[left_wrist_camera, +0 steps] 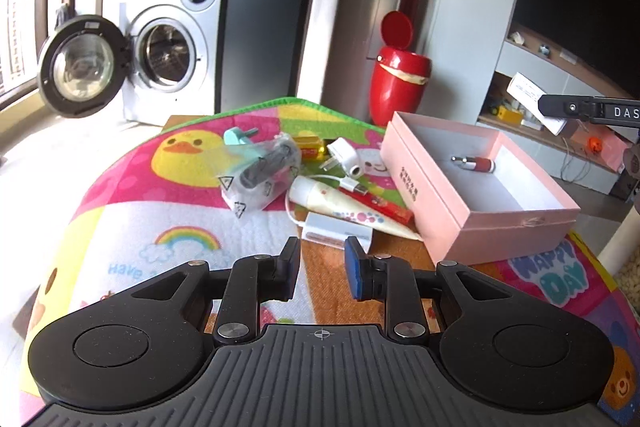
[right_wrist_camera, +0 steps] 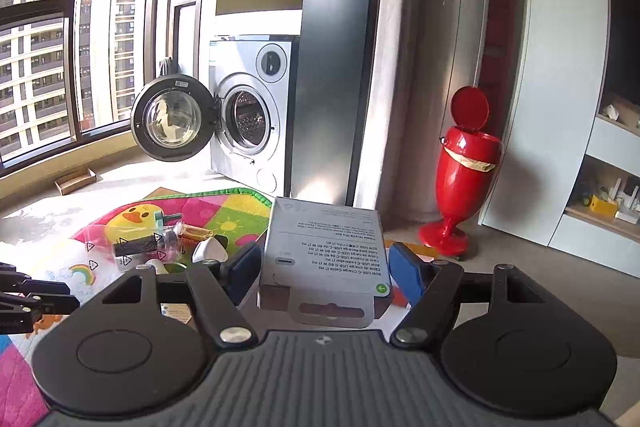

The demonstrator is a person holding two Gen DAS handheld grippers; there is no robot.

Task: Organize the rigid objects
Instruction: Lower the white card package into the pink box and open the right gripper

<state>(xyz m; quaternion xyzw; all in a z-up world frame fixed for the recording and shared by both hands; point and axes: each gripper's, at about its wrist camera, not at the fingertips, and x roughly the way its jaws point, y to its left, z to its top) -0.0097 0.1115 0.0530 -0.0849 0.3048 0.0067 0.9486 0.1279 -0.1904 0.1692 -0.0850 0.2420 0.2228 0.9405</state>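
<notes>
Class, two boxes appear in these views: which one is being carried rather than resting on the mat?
The grey cable box, held between the right gripper fingers. The pink box sits open on the mat.

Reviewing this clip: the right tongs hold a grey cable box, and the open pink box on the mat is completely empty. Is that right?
Not quite. The right tongs do hold the grey cable box, but the pink box is not empty: a small red and silver item lies inside it, as the left wrist view shows.

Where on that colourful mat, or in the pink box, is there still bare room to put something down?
The pink box is nearly bare: only a small red item lies near its far end. The mat is free around the rainbow, left of the clutter. It is crowded between the plastic bag and the box.
</notes>
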